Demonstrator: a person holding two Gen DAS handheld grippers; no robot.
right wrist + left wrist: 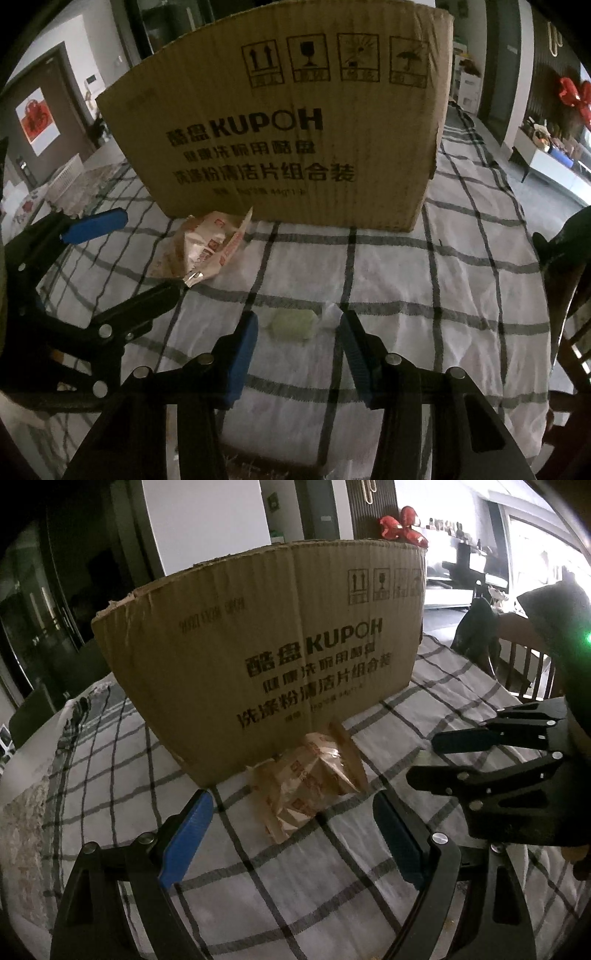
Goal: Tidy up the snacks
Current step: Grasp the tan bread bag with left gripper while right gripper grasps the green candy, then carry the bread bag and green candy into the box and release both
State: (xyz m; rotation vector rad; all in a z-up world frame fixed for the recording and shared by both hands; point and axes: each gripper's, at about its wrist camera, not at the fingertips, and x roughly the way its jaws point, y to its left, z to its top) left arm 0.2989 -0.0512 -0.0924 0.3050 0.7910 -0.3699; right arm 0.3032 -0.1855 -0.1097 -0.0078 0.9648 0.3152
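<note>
A brown cardboard box point(266, 653) printed KUPOH stands on the checked tablecloth point(110, 775); it also shows in the right wrist view point(295, 122). A tan crinkled snack packet point(306, 786) lies against the box's front; it also shows in the right wrist view point(203, 245). My left gripper point(291, 808) is open, its jaws either side of the packet, just short of it. A small pale green wrapped candy point(293, 325) lies on the cloth. My right gripper point(299, 332) is open with the candy between its fingertips, not touching. The right gripper also shows in the left wrist view point(436, 757).
The left gripper shows at the left of the right wrist view point(122, 254). A wooden chair point(524, 657) stands at the table's right edge. A white basket point(68, 177) sits at the far left. The tablecloth point(461, 277) stretches right of the candy.
</note>
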